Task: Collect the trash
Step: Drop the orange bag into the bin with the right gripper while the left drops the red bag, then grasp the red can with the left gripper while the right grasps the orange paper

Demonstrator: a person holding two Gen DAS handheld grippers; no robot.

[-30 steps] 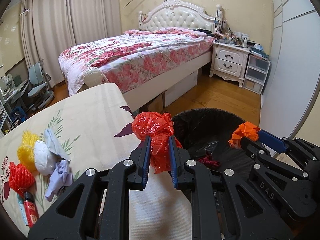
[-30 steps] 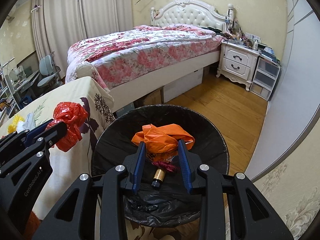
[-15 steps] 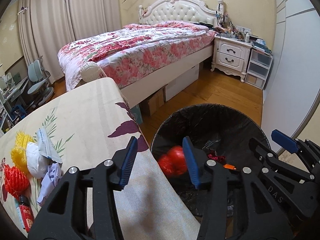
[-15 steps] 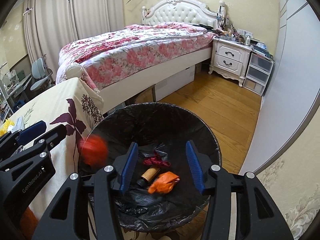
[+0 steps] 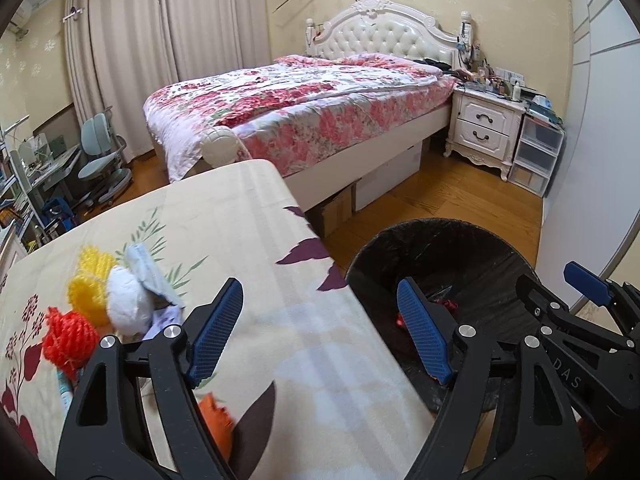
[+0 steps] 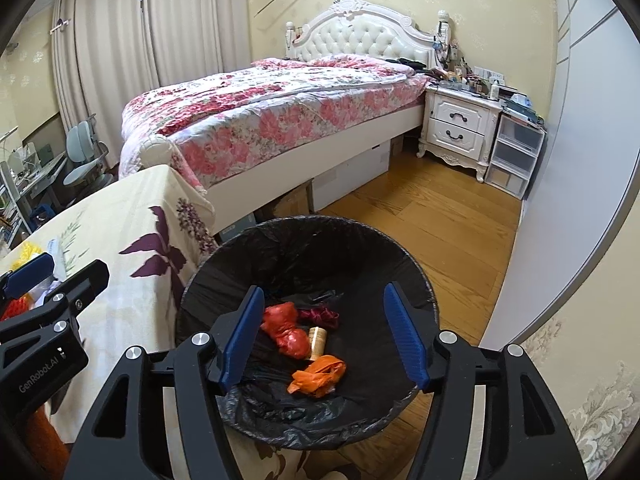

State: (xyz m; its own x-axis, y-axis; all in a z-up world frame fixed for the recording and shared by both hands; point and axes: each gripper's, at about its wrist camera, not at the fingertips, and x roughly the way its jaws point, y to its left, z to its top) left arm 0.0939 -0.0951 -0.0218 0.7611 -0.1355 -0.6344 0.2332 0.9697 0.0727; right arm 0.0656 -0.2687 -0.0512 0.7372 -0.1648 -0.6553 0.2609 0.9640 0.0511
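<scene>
A black-lined trash bin (image 6: pixel 304 236) stands on the floor by the table; it also shows in the left wrist view (image 5: pixel 436 240). In it lie a red plastic bag (image 6: pixel 286 330), an orange bag (image 6: pixel 318 376), a small bottle (image 6: pixel 318 340) and dark red scraps (image 6: pixel 320 314). My right gripper (image 6: pixel 326 338) is open and empty above the bin. My left gripper (image 5: pixel 320 328) is open and empty over the table's right edge. On the table lie a red net (image 5: pixel 68 334), a yellow net (image 5: pixel 90 282), white wads (image 5: pixel 126 300) and an orange scrap (image 5: pixel 218 426).
The table (image 5: pixel 224 240) has a flowered cream cloth. A bed (image 5: pixel 304 112) stands behind it, a white nightstand (image 5: pixel 484 128) and plastic drawers (image 5: pixel 536 156) at the back right, a desk chair (image 5: pixel 102 156) at the left, a white wall panel (image 6: pixel 576 160) at the right.
Both grippers opened and dropped their bags: the red bag from the left, the orange bag from the right. Both now lie in the bin. My left gripper moved left over the table.
</scene>
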